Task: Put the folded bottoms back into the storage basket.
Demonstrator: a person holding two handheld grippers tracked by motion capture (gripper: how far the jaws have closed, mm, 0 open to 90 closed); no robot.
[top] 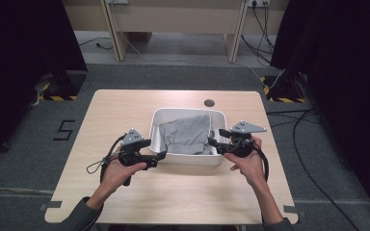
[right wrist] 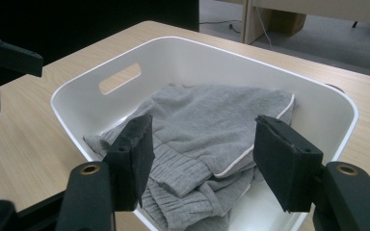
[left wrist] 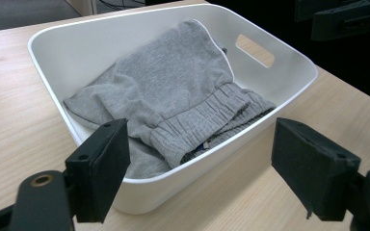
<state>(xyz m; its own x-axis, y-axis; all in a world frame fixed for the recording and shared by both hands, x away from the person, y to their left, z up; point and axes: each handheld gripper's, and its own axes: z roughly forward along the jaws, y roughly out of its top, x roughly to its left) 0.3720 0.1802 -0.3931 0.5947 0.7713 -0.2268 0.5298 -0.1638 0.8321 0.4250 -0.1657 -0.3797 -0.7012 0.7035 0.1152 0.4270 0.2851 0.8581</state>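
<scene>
A white plastic bin [top: 156,126] stands in the middle of the table, with a crumpled grey garment [top: 187,133] lying inside it. My left gripper [top: 161,155] is at the bin's near-left corner, open, with nothing between its jaws. In the left gripper view the open gripper [left wrist: 200,168] faces the bin wall [left wrist: 77,43], and the garment's [left wrist: 173,91] elastic waistband lies just beyond it. My right gripper [top: 211,142] sits at the bin's right rim, also open. In the right gripper view its jaws [right wrist: 200,161] hang over the garment [right wrist: 207,113] inside the bin [right wrist: 183,55].
The light wooden table [top: 120,108] has a round cable hole [top: 209,102] behind the bin. Beyond its far edge stands a wooden desk [top: 173,19], with cables [top: 313,120] on the grey floor to the right. Dark curtains hang on both sides.
</scene>
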